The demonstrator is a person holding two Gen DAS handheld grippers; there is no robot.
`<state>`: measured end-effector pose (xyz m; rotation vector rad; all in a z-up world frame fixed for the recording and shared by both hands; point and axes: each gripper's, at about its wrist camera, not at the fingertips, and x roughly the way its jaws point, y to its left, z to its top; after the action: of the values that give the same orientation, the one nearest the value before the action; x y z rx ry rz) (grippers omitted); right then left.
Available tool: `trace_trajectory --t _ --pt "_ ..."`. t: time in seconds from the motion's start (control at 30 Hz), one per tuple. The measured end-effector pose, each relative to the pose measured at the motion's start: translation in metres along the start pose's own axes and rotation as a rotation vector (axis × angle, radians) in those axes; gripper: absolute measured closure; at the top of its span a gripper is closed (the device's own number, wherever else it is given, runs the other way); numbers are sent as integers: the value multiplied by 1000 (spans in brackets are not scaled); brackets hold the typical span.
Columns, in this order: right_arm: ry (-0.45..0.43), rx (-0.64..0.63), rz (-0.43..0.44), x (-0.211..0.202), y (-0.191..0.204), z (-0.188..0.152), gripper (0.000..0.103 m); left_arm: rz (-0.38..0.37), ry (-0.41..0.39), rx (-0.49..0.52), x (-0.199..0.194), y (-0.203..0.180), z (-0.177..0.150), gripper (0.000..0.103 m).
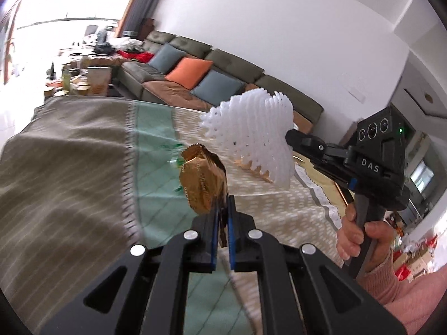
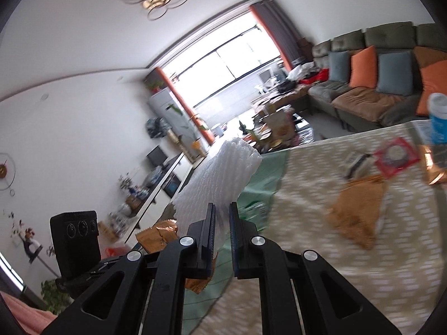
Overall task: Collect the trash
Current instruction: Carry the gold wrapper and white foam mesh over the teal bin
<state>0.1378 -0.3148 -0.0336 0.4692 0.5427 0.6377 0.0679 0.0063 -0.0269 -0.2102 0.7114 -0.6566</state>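
Note:
My left gripper (image 1: 222,209) is shut on a crumpled gold foil wrapper (image 1: 201,180) and holds it above the table. The wrapper also shows in the right wrist view (image 2: 159,236). My right gripper (image 2: 222,212) is shut on a white foam fruit net (image 2: 220,178), lifted above the table. In the left wrist view the right gripper (image 1: 293,139) holds the net (image 1: 251,128) to the right of and beyond the gold wrapper. On the table lie a tan wrapper (image 2: 357,209), a red packet (image 2: 396,157) and green-white scraps (image 1: 174,153).
The table carries a beige and green patterned cloth (image 1: 83,167). A blue-labelled bottle (image 2: 438,122) stands at the table's far right. A grey sofa with orange and blue cushions (image 1: 195,72) is behind. A cluttered coffee table (image 2: 273,134) stands further off.

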Motion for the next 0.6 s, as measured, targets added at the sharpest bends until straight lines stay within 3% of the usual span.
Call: trace_trajectory --t 0.6 --pt "193 -111 170 102 83 -27 93 231 -152 -172 -124 79 -39 96"
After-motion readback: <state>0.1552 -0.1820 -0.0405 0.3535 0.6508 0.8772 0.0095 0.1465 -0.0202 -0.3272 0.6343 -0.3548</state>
